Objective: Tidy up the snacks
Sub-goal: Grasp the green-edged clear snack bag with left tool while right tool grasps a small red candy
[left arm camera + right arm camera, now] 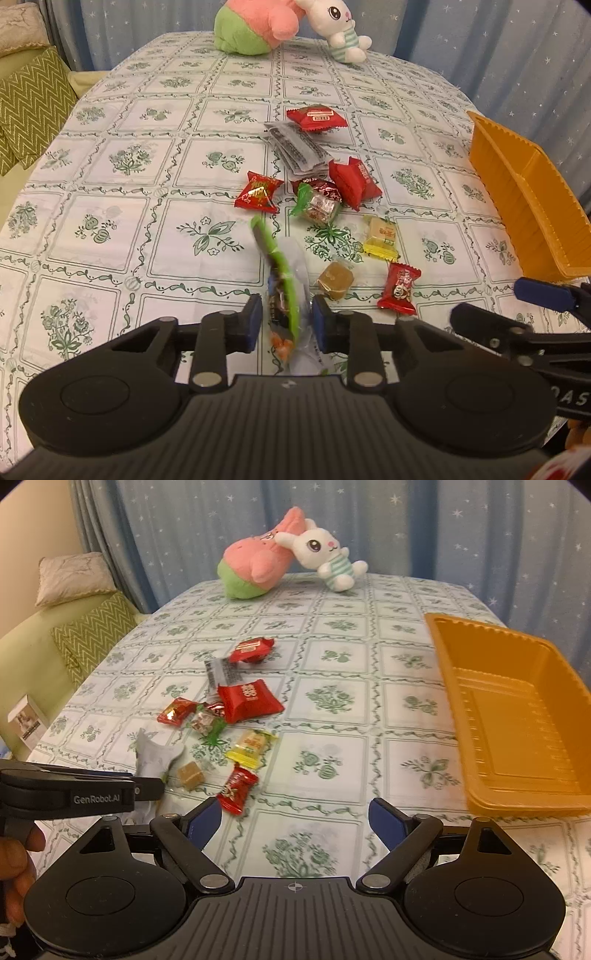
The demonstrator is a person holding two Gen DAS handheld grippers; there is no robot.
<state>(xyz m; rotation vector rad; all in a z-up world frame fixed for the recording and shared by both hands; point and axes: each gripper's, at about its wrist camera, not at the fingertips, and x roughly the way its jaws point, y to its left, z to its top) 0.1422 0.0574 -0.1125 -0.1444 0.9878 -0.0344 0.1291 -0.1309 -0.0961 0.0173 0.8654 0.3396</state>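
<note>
Left wrist view: the left gripper (282,325) has its fingers (251,321) pinched narrow on a green-edged snack packet (282,280), which stands up between the pads, so that one looks grabbed. In the right wrist view the right gripper (295,821) is spread wide with nothing between its fingers, hanging just short of a small red candy (236,788).

Moving outward, the rest of the pile is loose on the tabletop (110,206): a brown cube sweet (335,282), a yellow packet (380,236), several red packets (354,181) and some silver sachets (295,147).

The orange tray (517,716) off to the right looks completely empty, so I'd say the sorting has barely started. One packet in hand, everything else left to go. Two plush toys (288,554) sit at the far end, not part of this.
</note>
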